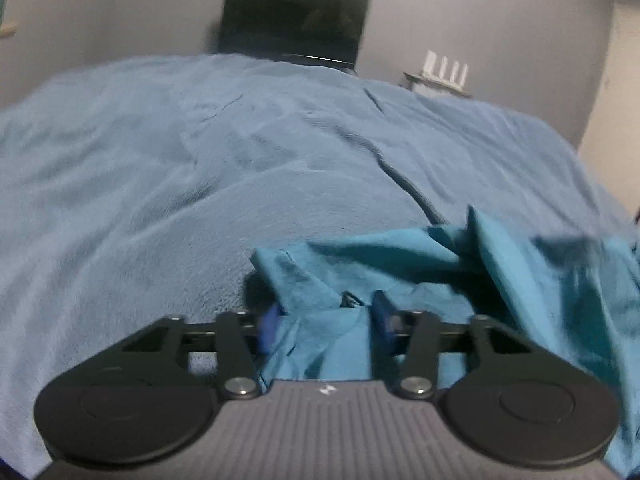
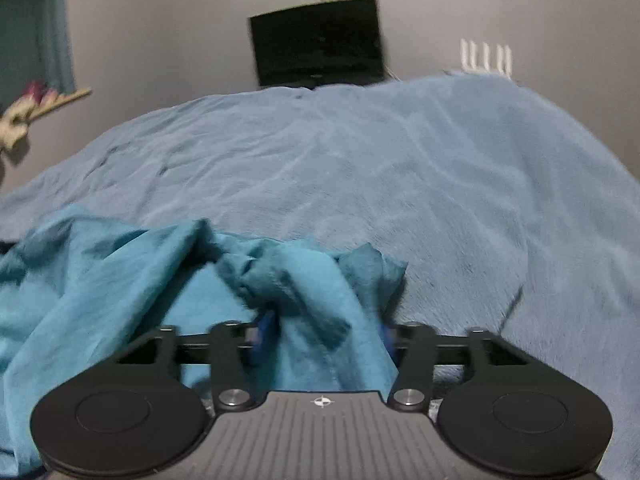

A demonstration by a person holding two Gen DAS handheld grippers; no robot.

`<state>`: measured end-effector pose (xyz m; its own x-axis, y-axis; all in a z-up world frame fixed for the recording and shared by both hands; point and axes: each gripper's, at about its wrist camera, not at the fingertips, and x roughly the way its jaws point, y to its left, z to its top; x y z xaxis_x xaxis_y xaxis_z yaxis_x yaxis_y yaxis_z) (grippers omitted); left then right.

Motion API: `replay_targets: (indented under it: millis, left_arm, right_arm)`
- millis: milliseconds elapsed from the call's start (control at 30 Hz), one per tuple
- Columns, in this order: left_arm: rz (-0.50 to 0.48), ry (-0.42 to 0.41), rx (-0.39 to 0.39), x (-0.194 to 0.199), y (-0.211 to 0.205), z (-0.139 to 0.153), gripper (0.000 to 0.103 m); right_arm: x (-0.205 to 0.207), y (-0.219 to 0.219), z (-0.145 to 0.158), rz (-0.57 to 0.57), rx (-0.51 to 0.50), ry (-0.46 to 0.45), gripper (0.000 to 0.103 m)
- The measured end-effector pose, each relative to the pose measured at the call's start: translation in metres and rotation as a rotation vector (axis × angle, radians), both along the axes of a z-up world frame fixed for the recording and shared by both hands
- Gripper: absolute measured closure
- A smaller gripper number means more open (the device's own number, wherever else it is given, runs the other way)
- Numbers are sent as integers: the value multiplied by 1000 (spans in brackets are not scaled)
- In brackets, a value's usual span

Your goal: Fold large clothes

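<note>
left wrist shows my left gripper (image 1: pixel 326 322) clamped on the teal garment (image 1: pixel 500 264), bunched, stretching rightward across the blanket (image 1: pixel 200 160); my right gripper (image 2: pixel 324 336) clamps its other end.

A teal garment (image 1: pixel 420 276) lies crumpled in bunched folds on the blue blanket (image 1: pixel 200 180).

open bed ahead, bunched cloth up close

the blue blanket (image 1: pixel 200 168) lies bare across the bed to its far edge, free for passing; the crumpled teal garment (image 2: pixel 120 280) heaps just before both tongs, and beyond the bed a dark screen (image 2: pixel 316 44) stands at the wall.
</note>
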<state>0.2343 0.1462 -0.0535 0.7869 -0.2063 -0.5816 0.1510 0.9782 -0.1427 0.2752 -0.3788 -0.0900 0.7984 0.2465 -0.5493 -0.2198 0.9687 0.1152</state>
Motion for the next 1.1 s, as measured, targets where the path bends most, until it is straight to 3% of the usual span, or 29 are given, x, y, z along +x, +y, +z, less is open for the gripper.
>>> replay_targets:
  millis: [33,67,100,133,267,467,500,533,600,667,733,767,800,933,1100]
  left_arm:
    - [-2,-17,11,-2,-2,3,79]
    - [-2,-39,15,-5,-3,7,95]
    - [24,-71,40,-8,-4,12,103]
    - [46,-107,64,-10,-4,17,103]
    - [69,-179,18,-16,1,36,103]
    - [152,-466,27,-32,-20,72,103]
    - [175,-491,14,-32,-20,77,103]
    - [186,-483,-3,-29,-20,78,103]
    - [190,-410,-68,-18,-14,73,103]
    - [220,-337,-67,-10,-11,61,95]
    - [249,-313,-31,-8,-10,50,76]
    - [265,-294,-19,-5,-10,47,57]
    - [267,-286,-24,-4,-9,46,49]
    - [202,-274,-56,-4,-14,49,47]
    - [-4,-228,-76,-10,-63,54,47]
  right_arm:
    - [-4,4,4,3,-25,-19,69]
    - [-7,8,7,4,-46,-40,71]
    - [-10,11,12,3,-62,-62,75]
    - [-14,15,15,-2,-81,-90,78]
    - [-29,33,37,-7,-146,-243,82]
    - [-51,54,72,-102,-235,-566,82]
    - [-53,56,73,-139,-263,-621,77]
    - [-52,58,71,-180,-298,-653,66]
    - [-41,59,64,-248,-357,-620,44]
    - [-25,52,55,-258,-331,-504,41]
    - [-17,43,47,-264,-270,-416,39]
    - [-14,41,46,-269,-255,-385,38]
    - [-12,40,45,-263,-238,-368,37]
    - [-14,51,50,-180,-141,-321,33]
    - [-21,97,66,4,8,-234,33]
